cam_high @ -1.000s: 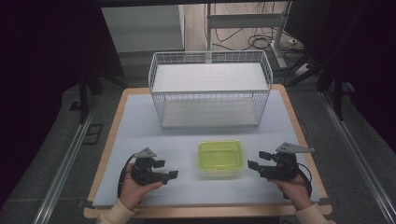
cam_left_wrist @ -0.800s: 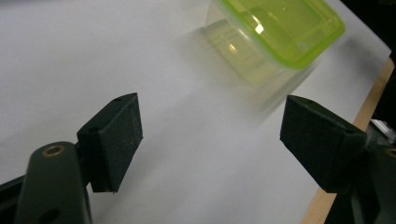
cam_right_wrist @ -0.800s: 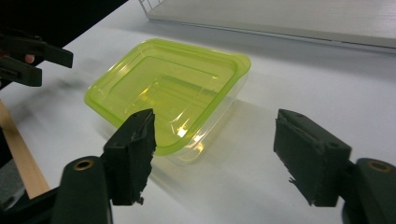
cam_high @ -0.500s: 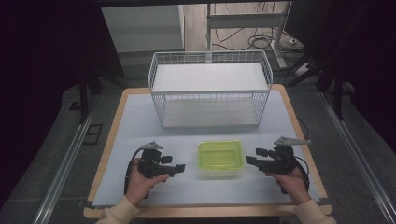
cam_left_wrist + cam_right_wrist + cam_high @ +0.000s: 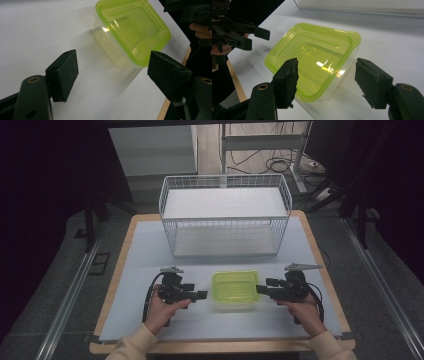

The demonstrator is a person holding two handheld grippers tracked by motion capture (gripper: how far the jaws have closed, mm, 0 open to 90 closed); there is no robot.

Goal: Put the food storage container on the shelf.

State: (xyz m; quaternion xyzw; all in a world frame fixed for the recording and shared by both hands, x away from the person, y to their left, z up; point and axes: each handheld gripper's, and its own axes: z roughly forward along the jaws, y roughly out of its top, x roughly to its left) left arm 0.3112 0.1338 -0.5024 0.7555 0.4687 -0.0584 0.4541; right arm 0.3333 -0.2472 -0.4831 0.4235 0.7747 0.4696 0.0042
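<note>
Both tongs have been brought closer to the lidded green box, near the middle of the table. The left tongs and right tongs are wide open and empty. A two-sided grab seems next.

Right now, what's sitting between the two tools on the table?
The green-lidded box sits between the left tool and the right tool, as the high view shows. Both tools are open, pointing at it from opposite sides.

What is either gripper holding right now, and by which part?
Nothing is held. The left gripper and right gripper are both open, flanking the lidded yellow-green clear plastic container without touching it.
</note>
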